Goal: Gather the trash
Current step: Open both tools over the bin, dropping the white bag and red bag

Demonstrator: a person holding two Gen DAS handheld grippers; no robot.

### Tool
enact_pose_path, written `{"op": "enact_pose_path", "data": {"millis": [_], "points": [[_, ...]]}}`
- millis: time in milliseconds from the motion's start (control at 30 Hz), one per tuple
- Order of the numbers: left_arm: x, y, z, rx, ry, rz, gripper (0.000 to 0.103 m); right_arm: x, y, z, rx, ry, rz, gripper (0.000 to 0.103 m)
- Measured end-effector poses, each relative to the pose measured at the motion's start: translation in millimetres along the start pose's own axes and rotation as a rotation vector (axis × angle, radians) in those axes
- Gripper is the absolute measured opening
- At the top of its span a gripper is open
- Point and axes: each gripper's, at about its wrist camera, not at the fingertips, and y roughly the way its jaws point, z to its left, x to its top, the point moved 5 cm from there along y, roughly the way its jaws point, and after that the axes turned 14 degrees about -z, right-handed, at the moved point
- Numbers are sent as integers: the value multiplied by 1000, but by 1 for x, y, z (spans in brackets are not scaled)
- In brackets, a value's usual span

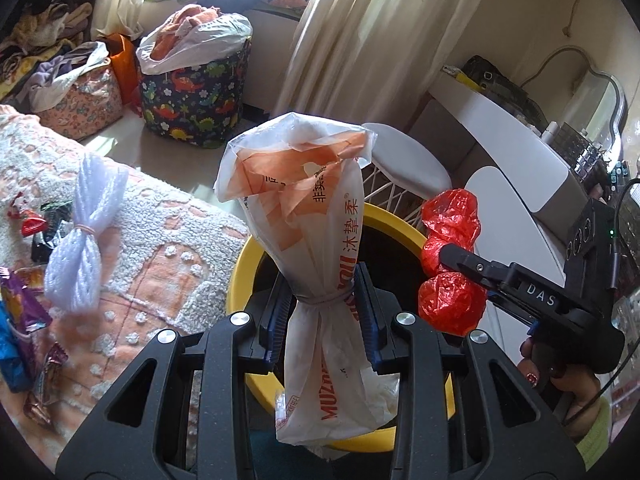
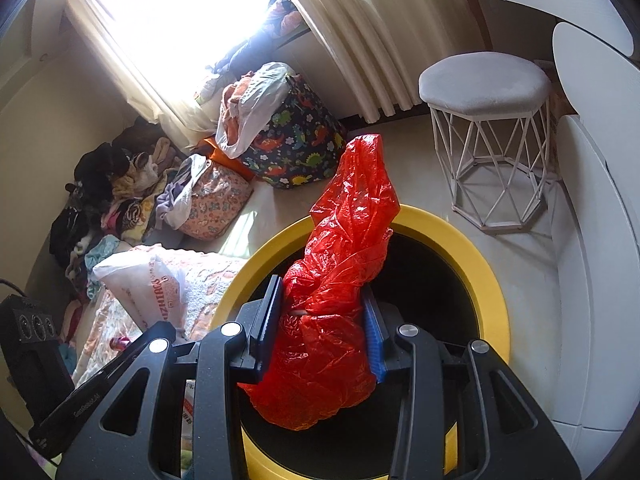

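Note:
My left gripper [image 1: 325,304] is shut on a white and orange plastic bag [image 1: 308,216], tied with a rubber band, and holds it over the yellow-rimmed bin [image 1: 240,264]. My right gripper [image 2: 322,312] is shut on a crumpled red plastic bag [image 2: 348,240] above the same bin [image 2: 472,248]. In the left wrist view the right gripper [image 1: 444,258] and its red bag [image 1: 452,236] hang over the bin's right rim. In the right wrist view the white bag [image 2: 148,284] shows at the left.
A pink and white bedspread [image 1: 160,252] carries a white yarn bundle [image 1: 86,232] and several snack wrappers [image 1: 24,312]. A dinosaur-print basket [image 1: 192,100], a floral bag [image 1: 80,96], a white wire stool [image 2: 488,128] and a white desk [image 1: 516,128] stand around.

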Motion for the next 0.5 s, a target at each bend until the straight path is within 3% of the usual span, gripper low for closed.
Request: {"op": "enact_pose_path", "data": {"millis": [100,167,300,367,500], "points": [[-2,5,2,-23,-6,10,31,-1,3,-2,-3,2,11,46],[-1,2,3,-18,0,-5,55,-1,3,-3,-5,2,9,53],[-2,-10,8,10,-1,-27,73,0,2,-6,-20,5,-6,65],[-1,-21,12,41,9,-53,90,1,2,-6,-22,8,-15,67],[6,-45,19,85,29,-110,92,2,-1,5,-14,-21,-42,74]]}}
